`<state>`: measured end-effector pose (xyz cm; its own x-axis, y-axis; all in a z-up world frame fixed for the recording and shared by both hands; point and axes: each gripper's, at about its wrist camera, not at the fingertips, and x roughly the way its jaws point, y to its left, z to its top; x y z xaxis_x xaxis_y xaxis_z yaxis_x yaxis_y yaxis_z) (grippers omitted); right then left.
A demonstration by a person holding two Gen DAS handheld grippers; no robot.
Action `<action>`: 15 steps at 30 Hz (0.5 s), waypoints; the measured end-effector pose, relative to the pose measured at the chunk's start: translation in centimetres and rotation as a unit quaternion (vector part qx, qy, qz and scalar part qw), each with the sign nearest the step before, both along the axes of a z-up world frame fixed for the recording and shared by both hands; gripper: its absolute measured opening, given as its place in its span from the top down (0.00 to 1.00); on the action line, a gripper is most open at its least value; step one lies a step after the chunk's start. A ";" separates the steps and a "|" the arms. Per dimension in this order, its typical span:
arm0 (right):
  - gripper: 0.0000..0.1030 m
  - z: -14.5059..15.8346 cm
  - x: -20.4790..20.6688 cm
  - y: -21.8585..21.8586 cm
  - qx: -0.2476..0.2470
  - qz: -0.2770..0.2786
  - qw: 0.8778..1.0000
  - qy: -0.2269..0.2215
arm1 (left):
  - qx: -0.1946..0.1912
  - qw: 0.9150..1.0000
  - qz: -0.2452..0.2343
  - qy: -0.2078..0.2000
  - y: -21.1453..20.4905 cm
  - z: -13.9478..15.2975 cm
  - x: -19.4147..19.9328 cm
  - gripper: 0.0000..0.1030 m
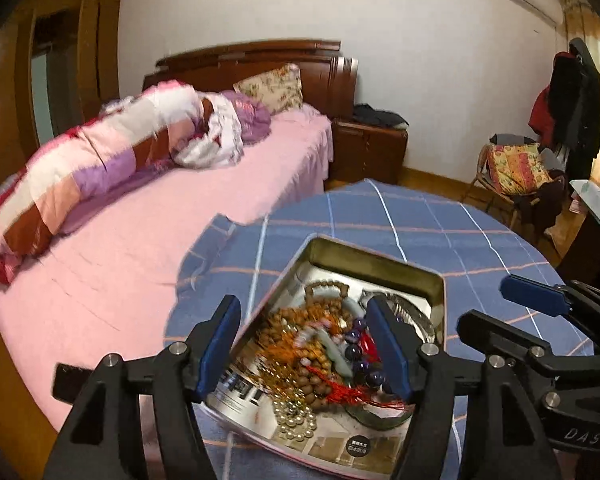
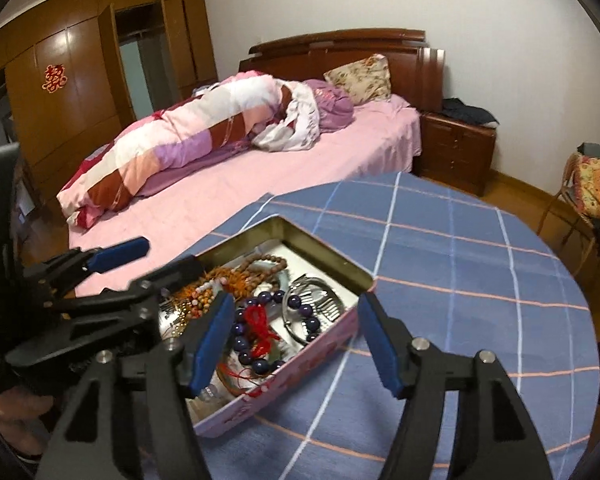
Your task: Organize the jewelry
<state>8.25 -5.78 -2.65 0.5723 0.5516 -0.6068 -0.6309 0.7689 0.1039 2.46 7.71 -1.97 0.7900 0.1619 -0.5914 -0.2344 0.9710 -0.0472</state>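
Left tool point(image 1: 306, 344) spread wide, holding nothing, hovering over the near end of the tin point(image 1: 380, 258); its two blue pads straddle the jewelry pile. Right tool point(image 2: 295, 342) also spread, empty, one pad over the tin's contents, the other outside the tin's pink side wall. One open rectangular metal tin sits on the round table point(image 2: 480, 264), which carries a blue checked cloth. Inside, tangled: one purple bead bracelet point(image 2: 300, 308), at least one brown wooden bead strand point(image 2: 267, 260), one pale gold pearl-like strand point(image 1: 295, 420), one pale green bangle point(image 1: 332, 344), one red knotted tassel point(image 2: 259, 326), one silver comb-like piece point(image 2: 320, 296). Exact count of brown strands not clear, pile blurred. Behind the table one bed point(image 2: 300, 168) with pink sheet, one rolled quilt point(image 2: 187, 136), one floral pillow point(image 2: 360, 78). One nightstand point(image 2: 456, 152) beside it, one chair point(image 2: 592, 188) at the right.
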 end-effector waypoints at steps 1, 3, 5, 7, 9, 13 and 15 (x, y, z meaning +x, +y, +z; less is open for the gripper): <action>0.30 0.2 -0.1 -0.2 0.003 -0.005 1.000 -0.002 | 0.003 1.000 0.002 -0.006 -0.1 0.4 -0.2 0.36; 0.28 0.5 -0.3 -0.3 0.004 -0.011 1.000 -0.009 | 0.007 1.000 0.007 -0.019 0.0 1.2 -0.8 0.36; 0.28 0.9 -0.5 -0.5 0.004 -0.015 1.000 -0.014 | 0.010 1.000 0.012 -0.027 0.3 1.6 -0.9 0.35; 0.27 1.0 -0.5 -0.4 0.006 -0.016 1.000 -0.016 | 0.010 0.999 0.014 -0.033 0.5 2.1 -1.2 0.35; 0.27 1.2 -0.4 -0.3 0.007 -0.017 1.000 -0.019 | 0.007 0.999 0.016 -0.038 0.7 2.3 -1.4 0.35; 0.26 1.2 -0.4 -0.4 0.008 -0.017 1.000 -0.022 | 0.005 0.999 0.019 -0.041 0.9 2.5 -1.4 0.35; 0.25 1.2 -0.4 -0.4 0.009 -0.017 1.000 -0.022 | 0.004 0.999 0.019 -0.040 0.9 2.4 -1.4 0.35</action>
<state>7.87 -6.20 -1.40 0.6170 0.5413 -0.5712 -0.6084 0.7885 0.0901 1.07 8.66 0.39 0.8278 0.1967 -0.5254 -0.2668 0.9619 -0.0602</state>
